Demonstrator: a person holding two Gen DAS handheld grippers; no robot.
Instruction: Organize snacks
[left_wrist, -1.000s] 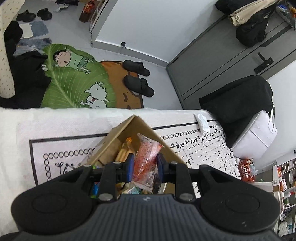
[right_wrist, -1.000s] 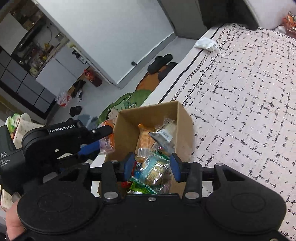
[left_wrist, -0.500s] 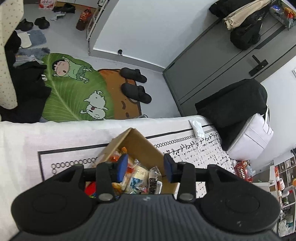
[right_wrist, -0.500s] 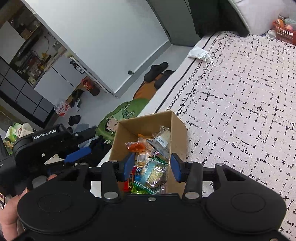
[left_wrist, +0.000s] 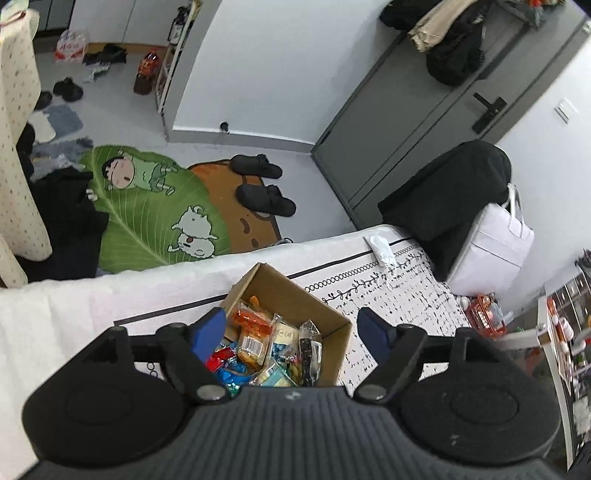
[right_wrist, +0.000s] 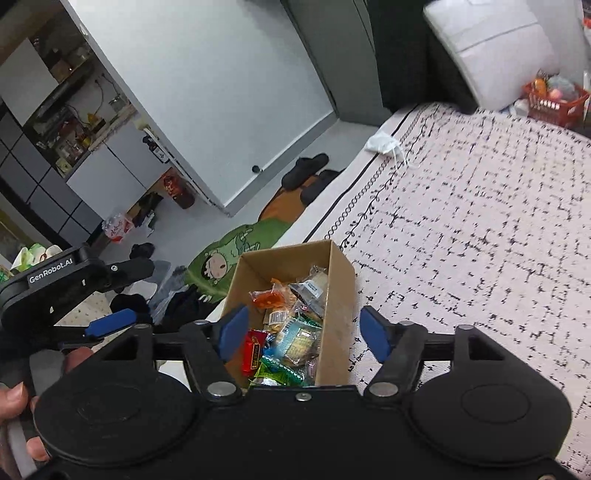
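I look down on a bed (right_wrist: 480, 229) with a black-flecked white cover; at twelve o'clock in the left view lie a leaf mat (left_wrist: 147, 218) and black slippers (left_wrist: 266, 195) on the grey floor. A second ago my left gripper (left_wrist: 291, 328) pinched an orange packet over the box (left_wrist: 332, 343). Now nothing is between its blue pads, and the jaws are opening, already wide. The right gripper (right_wrist: 303, 332) stood narrow above the snacks; its jaws are opening too, with nothing held. Both views show the box smaller and lower than before. The box sits on the bed near its edge, at six o'clock in both views, open-topped. Inside is a heap of snacks (right_wrist: 291, 328): an orange packet (left_wrist: 251, 317) on top, a red one, a green one, and clear wrappers.
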